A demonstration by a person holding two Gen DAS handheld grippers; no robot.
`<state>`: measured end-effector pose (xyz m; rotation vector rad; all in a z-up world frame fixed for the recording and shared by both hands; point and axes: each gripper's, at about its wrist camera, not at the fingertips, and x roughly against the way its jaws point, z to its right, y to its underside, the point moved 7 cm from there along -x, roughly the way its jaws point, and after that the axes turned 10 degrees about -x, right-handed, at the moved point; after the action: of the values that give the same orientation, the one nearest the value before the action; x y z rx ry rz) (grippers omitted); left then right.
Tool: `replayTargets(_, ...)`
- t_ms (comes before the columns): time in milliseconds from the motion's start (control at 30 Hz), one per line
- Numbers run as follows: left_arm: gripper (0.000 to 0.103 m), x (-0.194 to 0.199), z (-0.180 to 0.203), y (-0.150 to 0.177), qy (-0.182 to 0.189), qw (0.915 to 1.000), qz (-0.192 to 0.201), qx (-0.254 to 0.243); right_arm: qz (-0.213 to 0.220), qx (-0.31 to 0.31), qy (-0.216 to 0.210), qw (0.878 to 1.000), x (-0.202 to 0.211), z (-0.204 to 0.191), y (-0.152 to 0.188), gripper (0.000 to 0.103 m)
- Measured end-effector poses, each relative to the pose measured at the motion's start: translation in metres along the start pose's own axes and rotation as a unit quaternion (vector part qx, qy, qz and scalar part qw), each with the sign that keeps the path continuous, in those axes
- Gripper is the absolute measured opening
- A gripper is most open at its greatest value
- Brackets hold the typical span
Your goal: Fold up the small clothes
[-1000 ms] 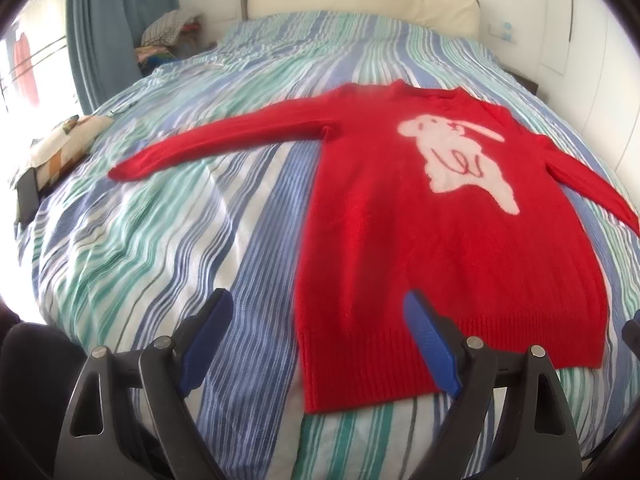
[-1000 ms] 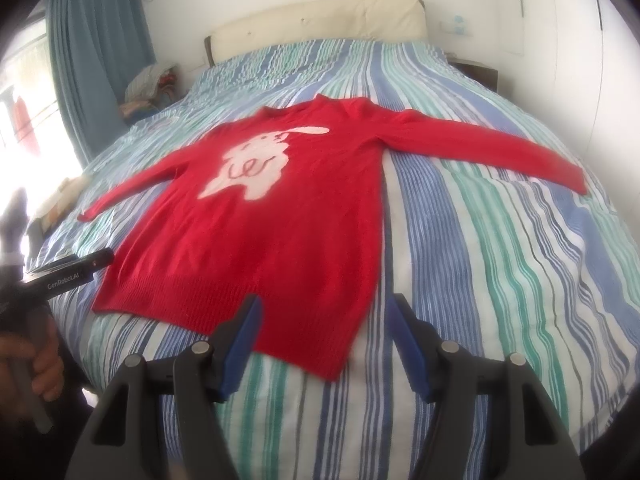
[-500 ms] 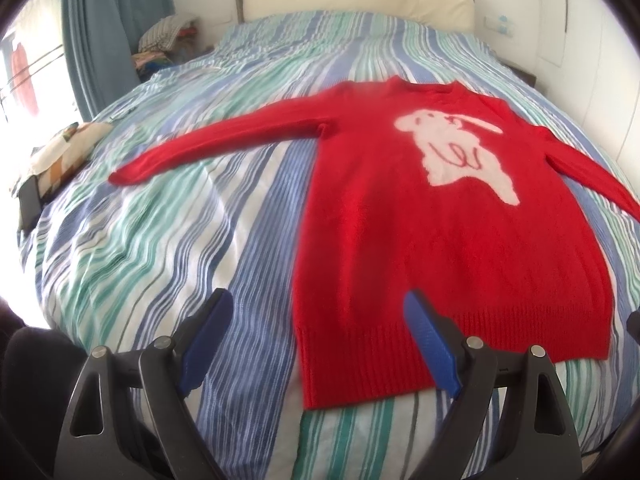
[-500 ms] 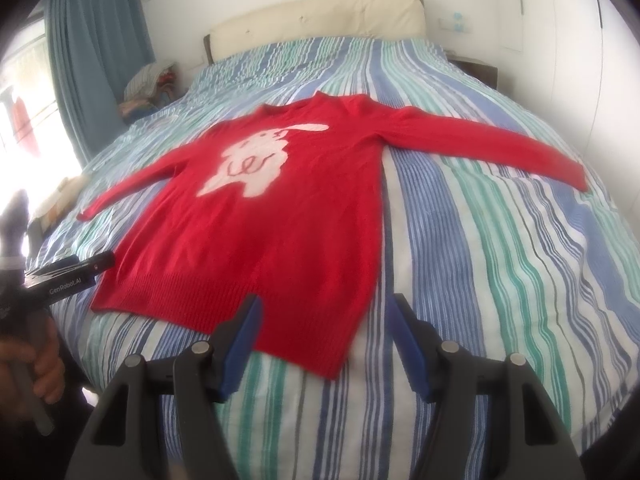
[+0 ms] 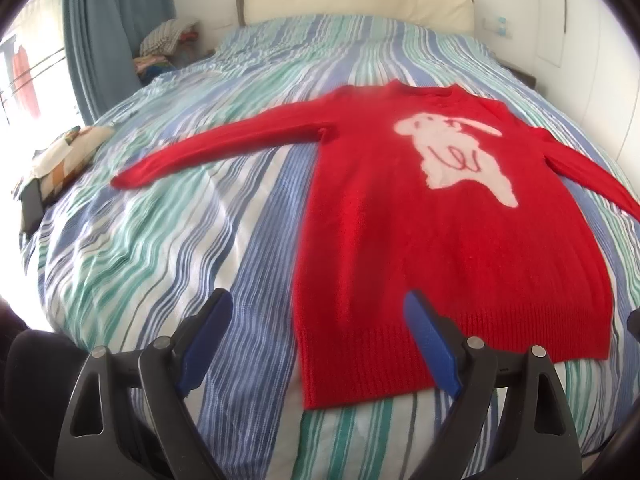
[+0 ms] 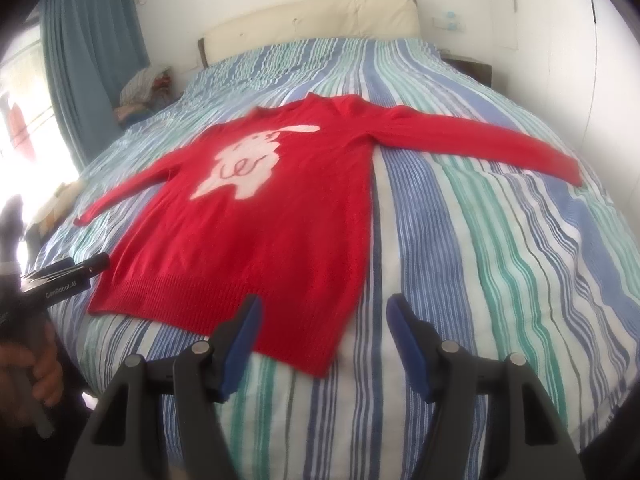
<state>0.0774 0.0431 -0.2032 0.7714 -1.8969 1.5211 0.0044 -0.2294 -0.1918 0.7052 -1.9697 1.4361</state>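
A small red sweater with a white animal figure on its chest lies flat and face up on the striped bed, both sleeves spread out to the sides. Its ribbed hem faces me. In the left wrist view my left gripper hovers open above the hem's left corner, blue pads wide apart, nothing between them. In the right wrist view my right gripper hovers open over the hem's right corner, also empty. The left gripper's body and the hand holding it show at the lower left of the right wrist view.
The bed has a blue, green and white striped cover and a cream headboard at the far end. A pile of folded clothes sits by the blue curtain. A cushion and dark objects lie at the bed's left edge.
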Motion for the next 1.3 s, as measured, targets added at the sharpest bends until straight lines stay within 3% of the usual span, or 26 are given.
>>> replayTargets(433,0.090,-0.007,0.002,0.003,0.006,0.9999,-0.012,0.001,-0.008,-0.007,0.001,1.000,-0.008,0.001,0.001,0.064)
replayTargets(733,0.092,0.003,-0.007,-0.004,0.004,0.9999,0.003,0.009,0.006,-0.013,0.001,1.000,0.003,0.006,-0.007,0.064)
replayTargets(900,0.092,0.006,-0.026,-0.020,0.007,0.9995,0.007,0.032,0.012,-0.063,-0.030,0.997,0.006,0.035,-0.039,0.064)
replayTargets(1033,0.095,0.009,-0.049,-0.033,-0.001,0.9982,0.019,0.057,0.028,-0.107,-0.049,0.993,0.000,0.090,-0.098,0.064)
replayTargets(1100,0.096,0.008,-0.060,-0.038,-0.016,0.9979,0.025,0.057,0.041,-0.156,-0.055,0.985,-0.004,0.133,-0.135,0.066)
replayTargets(1167,0.096,0.003,-0.073,-0.041,-0.038,0.9972,0.027,0.058,0.045,-0.237,-0.073,0.968,-0.016,0.187,-0.164,0.072)
replayTargets(1300,0.096,-0.011,-0.102,-0.040,-0.067,0.9938,0.016,0.087,-0.007,-0.432,-0.108,0.895,-0.065,0.292,-0.168,0.072)
